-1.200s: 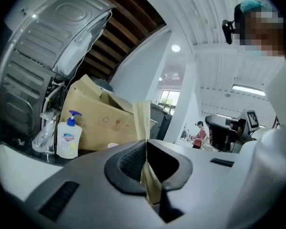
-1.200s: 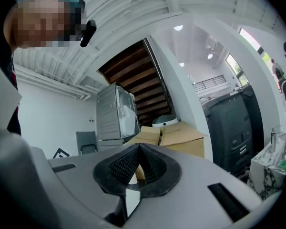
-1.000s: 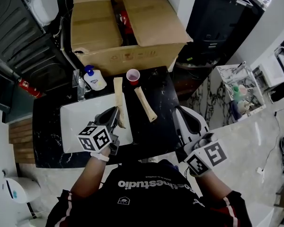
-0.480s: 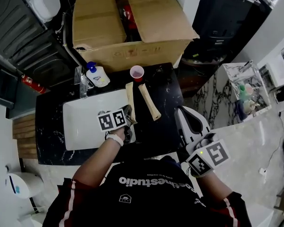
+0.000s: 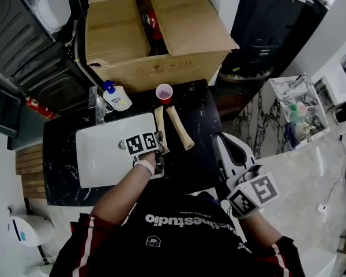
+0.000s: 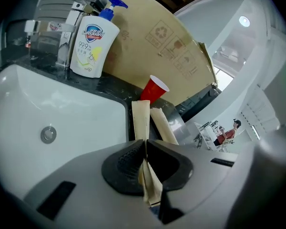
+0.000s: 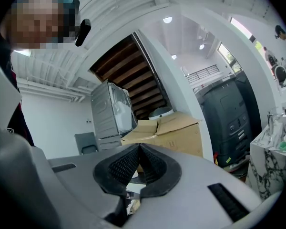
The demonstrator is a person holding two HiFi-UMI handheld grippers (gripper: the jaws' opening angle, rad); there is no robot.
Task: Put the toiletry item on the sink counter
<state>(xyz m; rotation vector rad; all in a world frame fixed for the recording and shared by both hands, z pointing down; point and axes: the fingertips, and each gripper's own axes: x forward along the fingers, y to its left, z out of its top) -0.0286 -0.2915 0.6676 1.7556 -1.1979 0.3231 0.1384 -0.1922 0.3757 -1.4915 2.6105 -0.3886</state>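
One paper packet [image 6: 140, 120] is pinched at its near end by the left gripper [image 6: 145, 151], reaching ahead along the sink [image 6: 76, 109] rim beside a second packet [image 6: 163, 128]; right gripper [image 7: 139, 151] pressed together, empty.

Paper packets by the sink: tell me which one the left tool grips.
The packet nearest the basin, clamped in the left tool; the other packet lies loose farther right.

The jaws of the left gripper [image 6: 145, 151] are closed on a tan paper packet [image 6: 141, 120] that extends forward along the right edge of the white sink [image 6: 71, 104]. A second packet [image 6: 163, 128] lies just beside it on the black counter [image 6: 112, 86]. Behind them stand a red cup [image 6: 153, 90] and a pump soap bottle [image 6: 93, 44].
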